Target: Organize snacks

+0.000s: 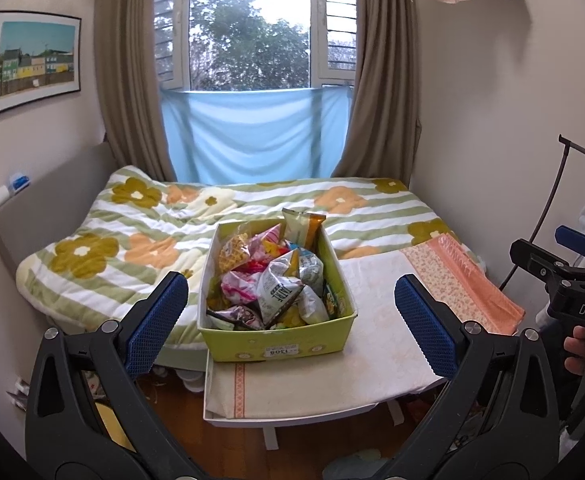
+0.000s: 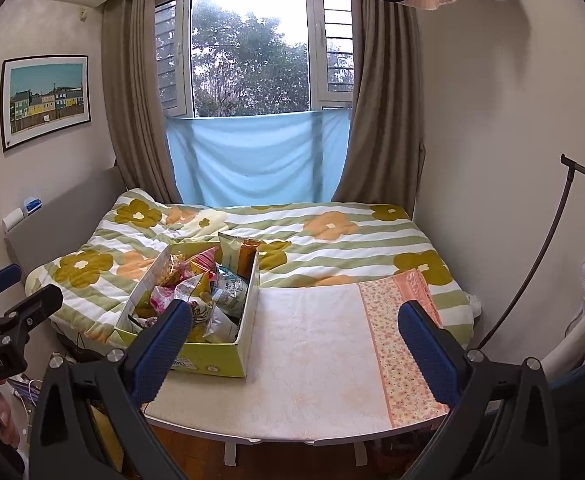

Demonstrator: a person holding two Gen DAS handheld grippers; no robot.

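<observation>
Honestly, the packets are heaped loosely in the green box (image 1: 276, 344), so pinching one could drag its neighbours out over the rim. That box sits at the left end of the small table (image 2: 312, 360), against the bed (image 1: 132, 232). My left gripper (image 1: 288, 320) and right gripper (image 2: 296, 344) both hang spread wide and empty, short of the snacks (image 1: 280, 284).

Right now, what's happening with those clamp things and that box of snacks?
A person holds a two-finger gripper in each hand. The left gripper and right gripper are both open and empty, hanging short of the green box of snack packets on the cloth-covered table. Nothing is grasped yet.
</observation>
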